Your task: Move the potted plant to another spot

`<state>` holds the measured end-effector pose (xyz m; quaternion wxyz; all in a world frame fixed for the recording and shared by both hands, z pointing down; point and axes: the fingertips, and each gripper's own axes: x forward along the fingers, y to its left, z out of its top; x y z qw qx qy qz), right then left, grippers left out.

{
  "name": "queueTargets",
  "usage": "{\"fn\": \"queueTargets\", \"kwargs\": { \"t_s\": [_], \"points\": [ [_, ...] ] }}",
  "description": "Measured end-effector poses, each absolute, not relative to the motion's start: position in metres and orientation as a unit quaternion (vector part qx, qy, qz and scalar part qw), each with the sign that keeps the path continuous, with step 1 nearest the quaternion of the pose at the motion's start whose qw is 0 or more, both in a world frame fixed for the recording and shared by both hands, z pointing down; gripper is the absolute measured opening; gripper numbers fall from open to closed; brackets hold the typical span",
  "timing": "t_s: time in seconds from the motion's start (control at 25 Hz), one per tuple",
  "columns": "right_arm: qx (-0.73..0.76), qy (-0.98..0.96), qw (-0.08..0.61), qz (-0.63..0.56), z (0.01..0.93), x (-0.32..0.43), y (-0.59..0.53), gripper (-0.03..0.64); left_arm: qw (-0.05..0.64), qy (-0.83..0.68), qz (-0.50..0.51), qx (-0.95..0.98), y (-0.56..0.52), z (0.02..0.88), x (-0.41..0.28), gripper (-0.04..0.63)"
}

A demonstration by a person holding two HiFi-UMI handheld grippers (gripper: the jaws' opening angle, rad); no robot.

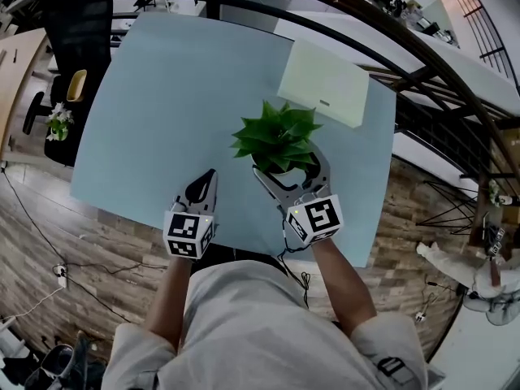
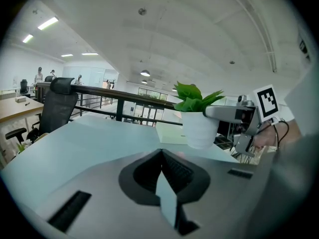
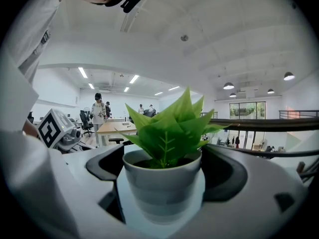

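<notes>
- The person's pale grey shirt (image 1: 252, 331) fills the near edge of the head view, and both forearms reach from it towards the table.
- The table (image 1: 179, 112) is a smooth, matte, pale blue slab with rounded corners. It stands on a wood-plank floor (image 1: 49, 242).
- A dark curved railing (image 1: 325, 15) of metal bars runs past the table's far and right sides.
- A black mesh-backed office chair (image 1: 77, 31) stands off the far left corner.
- A white flat box (image 1: 323, 82), rectangular and plain, lies at the table's far right, just beyond the plant.
- The right gripper (image 1: 288, 167) has broad grey jaws with dark ribbed pads. They are spread wide around the pot, one on each side, and pressed to its wall, so this gripper grasps the potted plant.
- The left gripper (image 1: 210, 177) is near and to the left, apart from the plant. Its jaws are clenched tip to tip with nothing between them, pointing at bare table.
- The potted plant (image 3: 162, 183) sits right of the table's middle, towards the near edge. From these views I cannot tell whether its base touches the tabletop or is raised off it.
- The pot is a smooth white cup, round and tapering downwards.
- It holds dark soil (image 3: 149, 162) and a tuft of glossy, pointed green leaves (image 1: 276, 136) that spread wider than the rim.
</notes>
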<state>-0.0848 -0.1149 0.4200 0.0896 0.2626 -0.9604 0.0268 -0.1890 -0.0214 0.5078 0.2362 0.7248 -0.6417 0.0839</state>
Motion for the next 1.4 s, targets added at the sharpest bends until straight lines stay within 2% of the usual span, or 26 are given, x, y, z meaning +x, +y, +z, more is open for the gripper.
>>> {"fn": "queueTargets", "kwargs": {
  "t_s": [0.36, 0.72, 1.16, 1.4],
  "points": [
    [0.302, -0.947, 0.101, 0.048, 0.434, -0.133, -0.129, 0.486, 0.249, -0.605, 0.087, 0.751, -0.032, 0.524, -0.239, 0.012],
    [0.333, -0.936, 0.101, 0.056, 0.445, -0.148, -0.145, 0.486, 0.254, -0.556, 0.111, 0.784, -0.049, 0.541, -0.238, 0.012],
    [0.347, -0.927, 0.097, 0.101, 0.483, -0.180, -0.208, 0.486, 0.287, -0.572, 0.110, 0.760, -0.092, 0.576, -0.269, 0.012],
    [0.352, -0.925, 0.102, 0.100, 0.496, -0.176, -0.213, 0.486, 0.289, -0.570, 0.107, 0.762, -0.091, 0.581, -0.257, 0.012]
  ]
}}
